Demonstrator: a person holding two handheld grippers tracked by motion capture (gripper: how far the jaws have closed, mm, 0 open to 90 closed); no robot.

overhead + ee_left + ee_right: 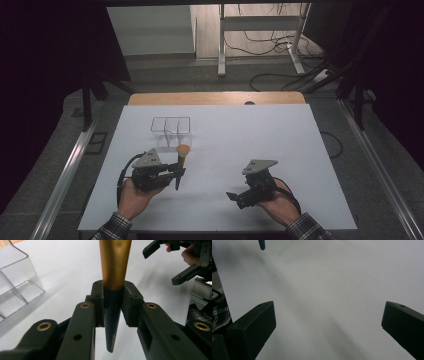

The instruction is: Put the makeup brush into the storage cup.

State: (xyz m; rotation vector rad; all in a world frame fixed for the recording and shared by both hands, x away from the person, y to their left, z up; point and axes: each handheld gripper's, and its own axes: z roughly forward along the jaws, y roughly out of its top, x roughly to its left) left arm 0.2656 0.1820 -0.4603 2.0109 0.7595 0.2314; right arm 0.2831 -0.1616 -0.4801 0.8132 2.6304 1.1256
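1. A clear plastic organiser box (171, 129) with thin inner dividers stands on the white-topped bench (260, 145), toward its far left part. In the high view its walls mark off several compartments, and nothing can be made out inside them.
2. In the left gripper view the same clear box (17, 290) sits at the upper left, and the two compartments seen there show only their bare transparent floors.
3. The thing in hand is a slim tapered brush handle (113, 290), matte gold along its wider part and black along the narrowing end, which runs down to a rounded point.
4. Small pale lettering runs along the black end near its tip; it is too small to read.
5. The left tongs (176, 175) are clamped on the handle right where gold meets black, a pad pressing on either side.
6. In the high view the handle stands nearly upright above the bench, just in front of the clear box, its orange-gold end (183, 149) uppermost and its black point hanging below the tongs.
7. The right tongs (234, 198) are spread wide apart with nothing between them, held low over bare bench, well apart from the handle.
8. In the right gripper view the dark handle tip (261, 244) shows at the top left.
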